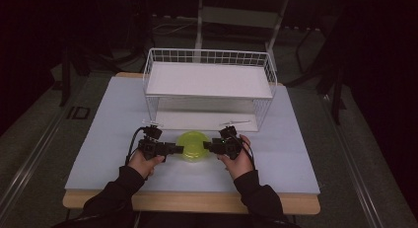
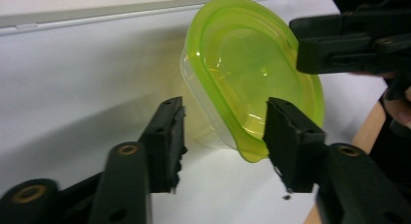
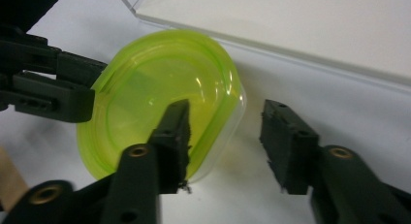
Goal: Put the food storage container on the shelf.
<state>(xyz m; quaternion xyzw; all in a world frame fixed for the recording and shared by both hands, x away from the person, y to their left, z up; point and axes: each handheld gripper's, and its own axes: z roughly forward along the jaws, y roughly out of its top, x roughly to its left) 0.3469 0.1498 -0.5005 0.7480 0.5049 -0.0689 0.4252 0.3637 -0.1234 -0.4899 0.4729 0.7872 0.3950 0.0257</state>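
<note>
**Two grippers close in on a green-lidded tub**

Here the pale grey-blue surface (image 1: 113, 139) carries a white wire-mesh rack with a flat white shelf (image 1: 209, 80) at its far side, and just in front of the rack sits the small clear plastic container with a translucent lime-green lid (image 1: 193, 145). It rests on the surface, between the two grippers and near the person's edge.

The left gripper (image 2: 224, 132) comes at the container from one side: its jaws are part-way closed and straddle the lid's rim, one jaw close against the rim's edge, the other standing off with a gap, so no firm grip shows. The right gripper (image 3: 227, 136) approaches from the opposite side, its jaws likewise half open, one over the lid's edge and the other clear of the container wall.

The step in hand looks like a two-sided grasp, probably to lift the tub or free its lid. The next move would call for both pairs of jaws to close evenly on the rim, without tipping the light container.
</note>
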